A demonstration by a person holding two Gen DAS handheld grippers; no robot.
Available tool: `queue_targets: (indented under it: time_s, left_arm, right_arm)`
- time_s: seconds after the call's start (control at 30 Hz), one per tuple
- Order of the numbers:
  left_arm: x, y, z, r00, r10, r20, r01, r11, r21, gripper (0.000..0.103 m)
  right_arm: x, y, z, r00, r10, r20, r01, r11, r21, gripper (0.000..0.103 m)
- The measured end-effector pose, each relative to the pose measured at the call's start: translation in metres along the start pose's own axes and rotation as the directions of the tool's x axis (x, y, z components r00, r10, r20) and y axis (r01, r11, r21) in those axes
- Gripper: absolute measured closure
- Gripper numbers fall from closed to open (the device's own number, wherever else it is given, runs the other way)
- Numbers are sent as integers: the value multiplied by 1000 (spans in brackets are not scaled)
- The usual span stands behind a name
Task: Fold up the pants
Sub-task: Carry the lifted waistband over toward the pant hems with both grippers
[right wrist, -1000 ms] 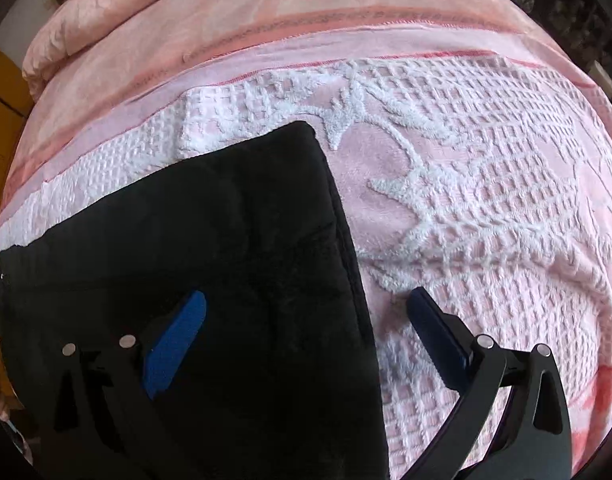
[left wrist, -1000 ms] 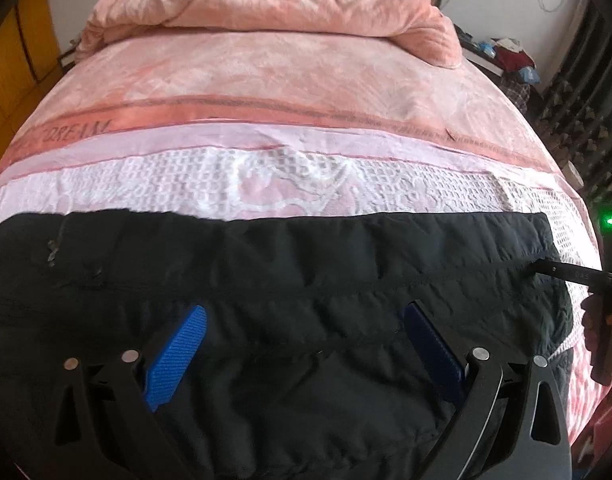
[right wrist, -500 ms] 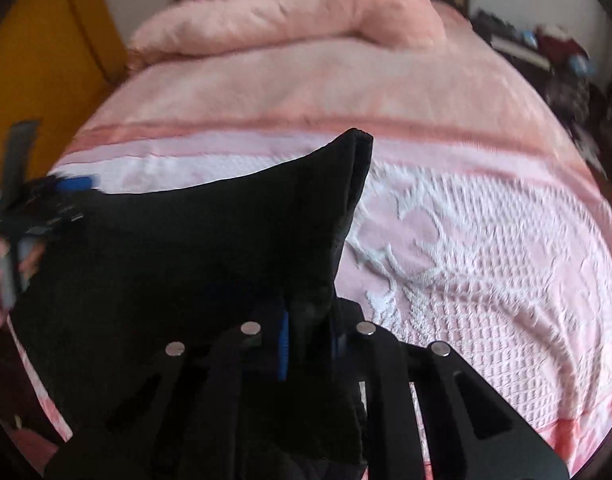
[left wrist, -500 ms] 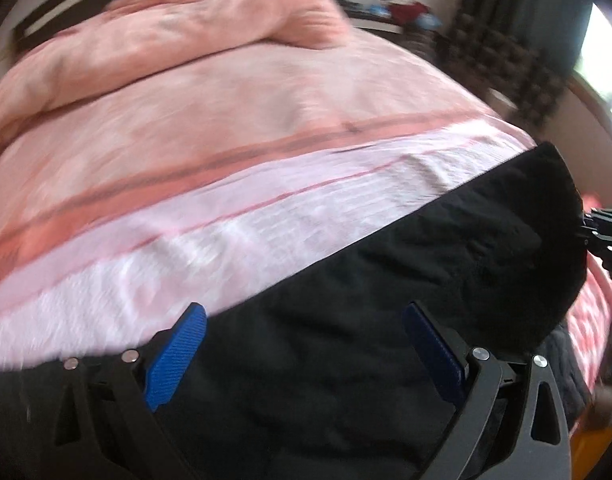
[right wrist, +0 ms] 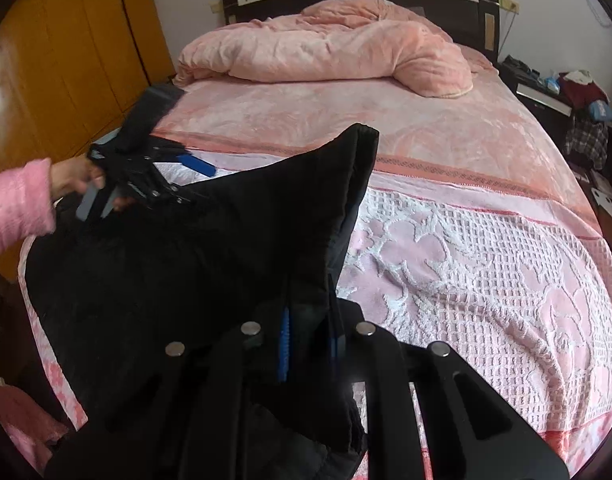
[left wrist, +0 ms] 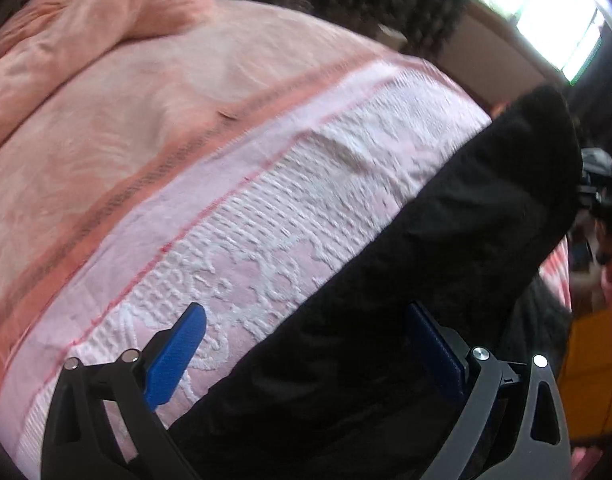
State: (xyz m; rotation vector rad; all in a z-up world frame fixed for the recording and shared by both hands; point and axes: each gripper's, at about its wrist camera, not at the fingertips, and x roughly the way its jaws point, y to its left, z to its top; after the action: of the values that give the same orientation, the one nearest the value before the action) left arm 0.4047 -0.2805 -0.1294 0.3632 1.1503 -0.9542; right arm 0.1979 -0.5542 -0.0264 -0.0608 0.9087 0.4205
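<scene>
The black pants [right wrist: 194,248] lie across the near end of the pink bed, with the right-hand end lifted into a peak [right wrist: 359,136]. My right gripper [right wrist: 307,344] is shut on that lifted edge of the pants. In the left wrist view the pants [left wrist: 405,304] run diagonally across the lower right. My left gripper [left wrist: 306,344] is open, its blue pads wide apart, the left pad over the bedspread and the right pad over the pants. The left gripper also shows in the right wrist view [right wrist: 146,176], held by a hand in a pink sleeve.
A pink and white textured bedspread [right wrist: 485,264] covers the bed. A bunched pink duvet [right wrist: 325,52] lies near the dark headboard. An orange wardrobe [right wrist: 66,60] stands to the left. A cluttered bedside table [right wrist: 565,92] stands to the right.
My right gripper has closed on the pants' edge and lifted it off the bed. My left gripper has swung over the pants' other end and stays open.
</scene>
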Motion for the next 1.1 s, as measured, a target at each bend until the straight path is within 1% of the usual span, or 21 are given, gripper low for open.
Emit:
queue_targets:
  time_s: [0.1,0.17,0.23,0.27,0.33,0.4,0.43,0.57,0.67,0.7,0.73,0.77,0.8,0.83,0.87,0.9,0.93,0.97,1.0,1.07,1.1]
  left_arm:
    - [4,-4,-1,998,-36,-48,37,999,26,4]
    - [8,-7,-4,995,-55,-87,59,997,42,13]
    - [10,-9,-6,994,-21,-104,27,998,62,42]
    - [10,-10,-8,994,-10,-111,17,998,62,53]
    - [11,-11,-15,992,-7,-128,15,998,61,83]
    - [9,-13,-20,994,16,-110,-8,997,77,95]
    - [5,-15,-24,996,23,-89,-17,997,75,98]
    - [-20,-24,-39,996,83,16,-84,995,52,99]
    - [-40,-40,-41,977,197,85,-201,978,48,99]
    - [-48,-47,-40,959,258,117,-265,963,51,99]
    - [-59,-57,-40,930,333,155,-344,938,47,99]
    - [-66,-64,-41,906,383,178,-396,917,44,99]
    - [-75,-73,-41,872,442,208,-459,888,36,99]
    - [-87,-86,-45,821,513,249,-535,844,25,99]
    - [-96,-103,-52,763,579,287,-611,791,28,99]
    - [-99,-112,-57,735,607,303,-643,765,26,99]
    - [-101,-130,-68,686,651,325,-696,717,34,99]
    - [-99,-141,-76,665,668,334,-719,693,47,99]
    - [-95,-154,-85,652,678,339,-734,676,60,99]
    - [-87,-180,-111,640,685,348,-750,656,85,99]
    - [-84,-192,-123,620,694,366,-766,636,90,99]
  right_arm:
    - [-3,-2,-2,1000,2,6,-2,1000,11,90]
    - [-5,-4,-2,1000,5,13,-5,1000,19,90]
    - [-8,-6,-1,1000,11,25,-12,999,33,93]
    - [-9,-7,-1,999,13,31,-14,999,39,94]
    - [-10,-10,-1,999,17,35,-19,998,53,98]
    - [-9,-10,-2,999,22,37,-25,998,61,98]
    - [-8,-9,-2,999,17,35,-19,998,60,98]
    - [-6,-8,-3,999,4,42,-7,997,78,99]
    - [-7,-9,-1,998,-30,46,25,995,98,100]
    - [-8,-7,2,997,-54,52,49,994,93,100]
    - [-8,-5,4,996,-68,58,63,994,88,100]
    - [-10,-1,7,994,-88,71,83,993,81,100]
    - [-11,2,8,991,-104,80,98,992,73,100]
    - [-11,6,9,989,-121,88,116,991,64,100]
    - [-11,9,9,986,-136,94,131,990,57,100]
    - [-10,11,7,985,-146,96,142,988,56,100]
    - [-8,12,3,985,-148,94,143,988,57,100]
    - [-5,13,-5,984,-153,87,148,987,65,100]
    - [-3,13,-11,984,-158,79,152,986,75,100]
    - [-2,12,-27,985,-158,69,151,983,101,100]
    - [-3,11,-39,987,-146,67,137,983,123,101]
